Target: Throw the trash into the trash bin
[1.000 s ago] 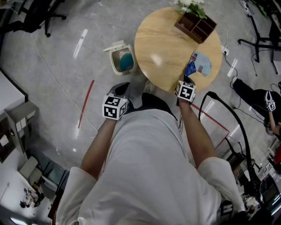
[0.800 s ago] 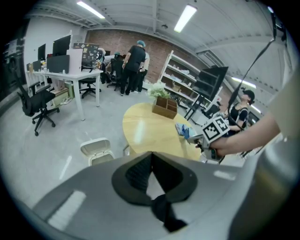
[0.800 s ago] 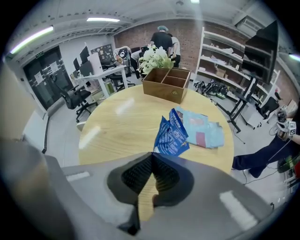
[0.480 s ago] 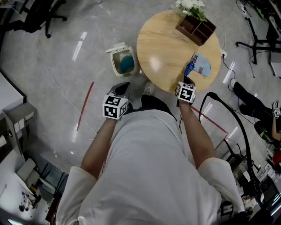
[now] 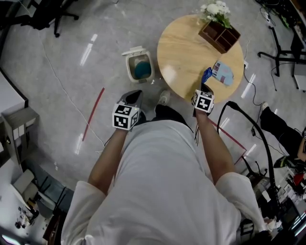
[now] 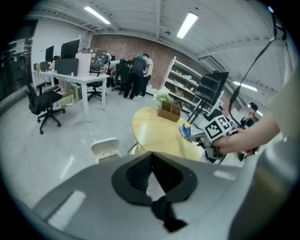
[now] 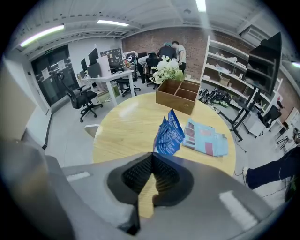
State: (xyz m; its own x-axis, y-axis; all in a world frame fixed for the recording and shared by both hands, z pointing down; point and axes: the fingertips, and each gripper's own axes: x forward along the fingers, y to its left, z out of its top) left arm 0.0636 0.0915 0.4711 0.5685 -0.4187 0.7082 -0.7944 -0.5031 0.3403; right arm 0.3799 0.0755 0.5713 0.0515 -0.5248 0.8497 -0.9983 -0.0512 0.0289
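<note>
Pinching the blue wrapper [image 7: 169,132] at its lower end, my right gripper [image 7: 153,154] has its jaws closed tight on it, so the wrapper stands up from the jaw tips over the near edge of the round worktop [image 5: 184,52]. From the head view I see the same wrapper [image 5: 206,75] poking out just beyond that gripper [image 5: 204,88]. Just beside it, toward the right edge, a pale blue packet [image 7: 205,137] lies flat on the wood. At the far edge sits a wooden box [image 5: 220,36] with white flowers [image 5: 216,9] behind it.

The trash bin [image 5: 140,67] stands on the floor [image 5: 71,72] just beside the worktop's left edge, lid up, with something blue inside. My left gripper [image 6: 151,154] has its jaws together with nothing between them, and it hangs over the floor near the bin, well apart from the wrapper.
</note>
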